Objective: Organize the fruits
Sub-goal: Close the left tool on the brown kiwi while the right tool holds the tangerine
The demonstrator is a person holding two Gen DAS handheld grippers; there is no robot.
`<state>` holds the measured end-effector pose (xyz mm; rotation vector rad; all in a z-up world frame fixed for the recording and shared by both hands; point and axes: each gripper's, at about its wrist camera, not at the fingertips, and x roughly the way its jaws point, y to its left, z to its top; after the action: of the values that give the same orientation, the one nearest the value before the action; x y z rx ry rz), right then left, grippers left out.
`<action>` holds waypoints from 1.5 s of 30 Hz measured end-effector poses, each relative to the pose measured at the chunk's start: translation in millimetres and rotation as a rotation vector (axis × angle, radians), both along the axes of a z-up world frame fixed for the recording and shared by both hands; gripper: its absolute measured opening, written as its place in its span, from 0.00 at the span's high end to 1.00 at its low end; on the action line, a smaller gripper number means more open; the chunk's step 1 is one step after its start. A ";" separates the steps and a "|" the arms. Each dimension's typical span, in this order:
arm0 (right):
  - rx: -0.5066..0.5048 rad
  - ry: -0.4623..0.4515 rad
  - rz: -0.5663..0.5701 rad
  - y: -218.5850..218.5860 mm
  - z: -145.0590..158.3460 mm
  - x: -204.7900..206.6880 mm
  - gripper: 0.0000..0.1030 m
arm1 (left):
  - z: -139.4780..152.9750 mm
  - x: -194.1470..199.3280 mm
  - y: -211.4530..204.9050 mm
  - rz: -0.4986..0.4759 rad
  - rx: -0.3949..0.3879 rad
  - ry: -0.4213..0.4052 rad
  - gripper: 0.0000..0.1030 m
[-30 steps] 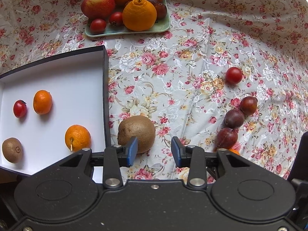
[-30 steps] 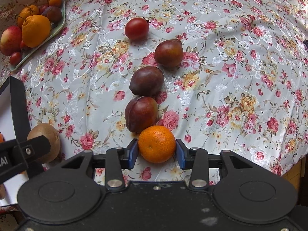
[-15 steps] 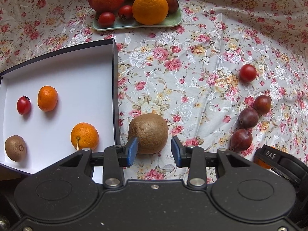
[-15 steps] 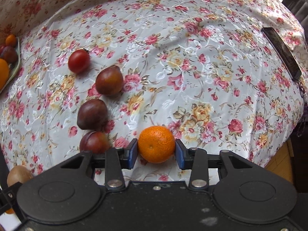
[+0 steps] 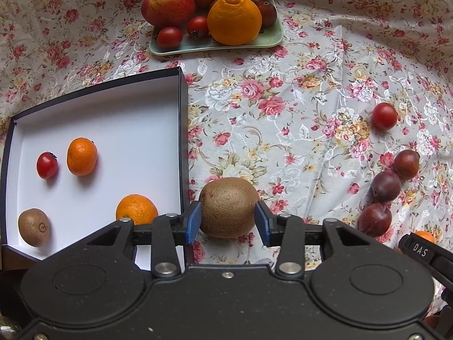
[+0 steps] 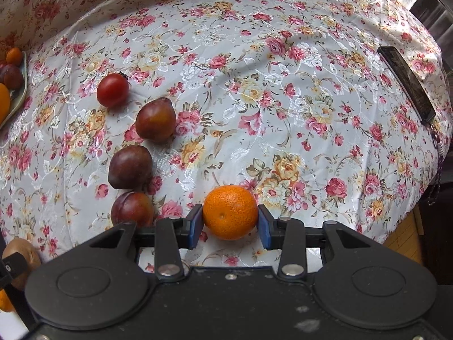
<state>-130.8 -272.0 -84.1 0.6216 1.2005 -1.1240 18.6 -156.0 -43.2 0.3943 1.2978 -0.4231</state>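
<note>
The left claw (image 5: 228, 222) has its blue pads set against both sides of a brown kiwi (image 5: 228, 206), which sits on the floral tablecloth (image 5: 297, 119) just beside the right wall of a dark-edged box (image 5: 181, 130); whether the pads squeeze the fruit or only touch it cannot be told. The right claw (image 6: 230, 226) is clamped on a small mandarin (image 6: 230, 212), its pads pressed to either side.

The box has a white floor and holds four fruits, apart from one another: a cherry tomato (image 5: 47, 165), a mandarin (image 5: 82, 156) beside it, a second mandarin (image 5: 136, 209) near the front, and a kiwi (image 5: 34, 227) in the front left corner.

At the far side of the table a pale green plate (image 5: 269, 39) is piled with a red apple (image 5: 168, 7), a large knobbed orange (image 5: 234, 18), cherry tomatoes, plums and smaller oranges.

To the left of the held mandarin, loose on the cloth, lie three dark plums (image 6: 130, 167) in a row and one tomato (image 6: 112, 89) beyond them.
</note>
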 end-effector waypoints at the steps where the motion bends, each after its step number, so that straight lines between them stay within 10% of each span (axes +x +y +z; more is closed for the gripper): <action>1: 0.004 -0.005 0.000 -0.3 0.8 -0.6 0.61 | 0.9 0.9 0.9 0.007 -0.011 0.002 0.51; 36: 0.068 -0.149 -0.020 -18.2 12.1 -19.4 0.62 | -14.1 -4.0 -25.0 0.045 0.027 -0.006 0.36; 45: 0.092 -0.169 -0.072 -31.5 13.1 -31.5 0.62 | 21.7 -16.9 -37.8 -0.100 -0.307 0.118 0.47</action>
<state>-162.4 -303.6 -71.0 0.8194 1.0958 -1.0578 1.7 -193.8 -21.4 0.1775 1.3056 -0.7284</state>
